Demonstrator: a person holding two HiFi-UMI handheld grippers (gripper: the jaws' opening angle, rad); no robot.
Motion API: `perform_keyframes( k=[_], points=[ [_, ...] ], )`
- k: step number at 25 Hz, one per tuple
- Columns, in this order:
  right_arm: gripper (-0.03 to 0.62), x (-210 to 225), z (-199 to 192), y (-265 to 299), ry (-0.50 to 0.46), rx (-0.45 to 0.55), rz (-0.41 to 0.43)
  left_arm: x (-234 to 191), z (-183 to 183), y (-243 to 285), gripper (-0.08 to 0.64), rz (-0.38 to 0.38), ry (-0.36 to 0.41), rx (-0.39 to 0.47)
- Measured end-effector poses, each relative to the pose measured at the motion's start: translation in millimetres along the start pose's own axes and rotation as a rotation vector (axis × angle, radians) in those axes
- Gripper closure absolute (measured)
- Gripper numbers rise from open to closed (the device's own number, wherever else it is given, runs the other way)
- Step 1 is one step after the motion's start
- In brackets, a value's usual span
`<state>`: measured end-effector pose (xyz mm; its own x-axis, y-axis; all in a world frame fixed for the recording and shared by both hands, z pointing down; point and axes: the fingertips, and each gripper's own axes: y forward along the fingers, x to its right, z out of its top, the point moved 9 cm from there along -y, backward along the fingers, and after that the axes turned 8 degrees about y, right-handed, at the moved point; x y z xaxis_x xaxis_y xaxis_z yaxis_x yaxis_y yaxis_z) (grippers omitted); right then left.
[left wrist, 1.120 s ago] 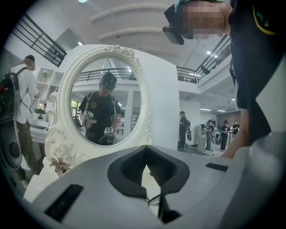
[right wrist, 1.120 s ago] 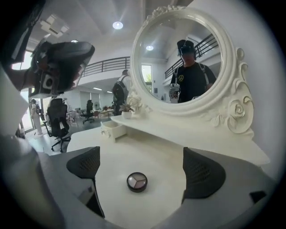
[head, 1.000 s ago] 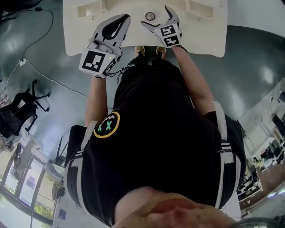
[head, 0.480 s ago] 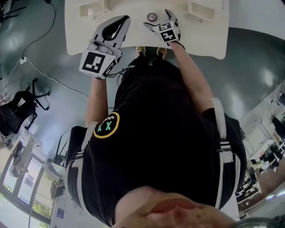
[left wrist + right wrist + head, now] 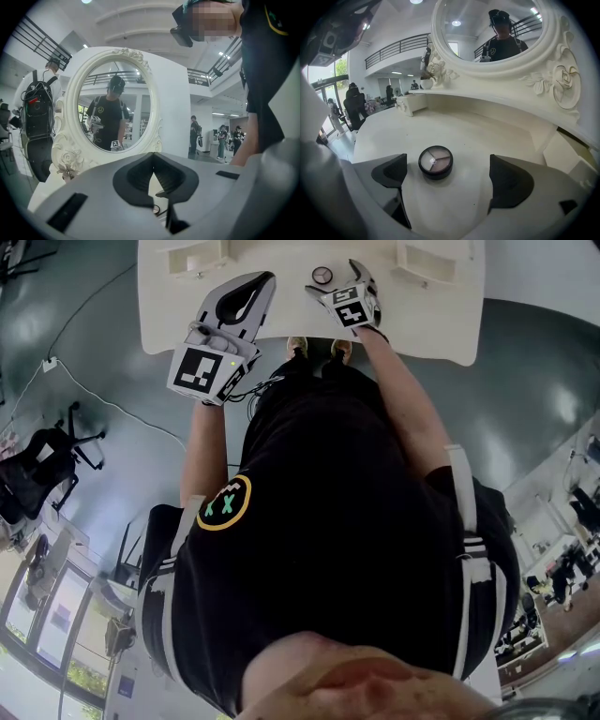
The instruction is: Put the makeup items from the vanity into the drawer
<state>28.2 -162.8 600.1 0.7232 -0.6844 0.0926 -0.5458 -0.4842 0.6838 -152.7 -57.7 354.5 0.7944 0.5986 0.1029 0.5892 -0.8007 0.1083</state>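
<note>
Evidently the right gripper (image 5: 337,282) is spread wide and empty, held low over the vanity top (image 5: 497,131) so its jaws straddle the round eyeshadow compact (image 5: 435,162), which lies untouched between them, ready for a pinch. The left gripper (image 5: 153,174), pinched together on nothing, points toward the mirror (image 5: 112,112), out of the way

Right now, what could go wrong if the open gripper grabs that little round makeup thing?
The eyeshadow compact sits nearer one finger of the open right gripper, not centered, so closing could shove it sideways across the vanity top. It is also low and flat, so the fingers might close above it or scrape the top.
</note>
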Motion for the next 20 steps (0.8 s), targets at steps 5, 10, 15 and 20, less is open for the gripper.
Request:
perform_keyframes(
  k=[5, 10, 15, 20],
  points=[
    [0.179, -10.7, 5.2, 1.0, -0.096, -0.016, 0.075, 0.4, -0.5, -0.1, 0.541, -0.001, -0.002, -0.001],
    [0.353, -23.0, 7.3, 1.2, -0.177, -0.015, 0.120, 0.3, 0.1, -0.9, 0.541, 0.003, 0.002, 0.002],
    [0.354, -23.7, 6.8, -0.5, -0.166, -0.010, 0.103, 0.0, 2.0, -1.2, 0.541, 0.004, 0.007, 0.006],
    [0.354, -26.6, 18.7, -9.9, -0.164, 0.031, 0.101, -0.5, 2.1, 0.0, 0.541, -0.003, 0.006, 0.010]
  ],
)
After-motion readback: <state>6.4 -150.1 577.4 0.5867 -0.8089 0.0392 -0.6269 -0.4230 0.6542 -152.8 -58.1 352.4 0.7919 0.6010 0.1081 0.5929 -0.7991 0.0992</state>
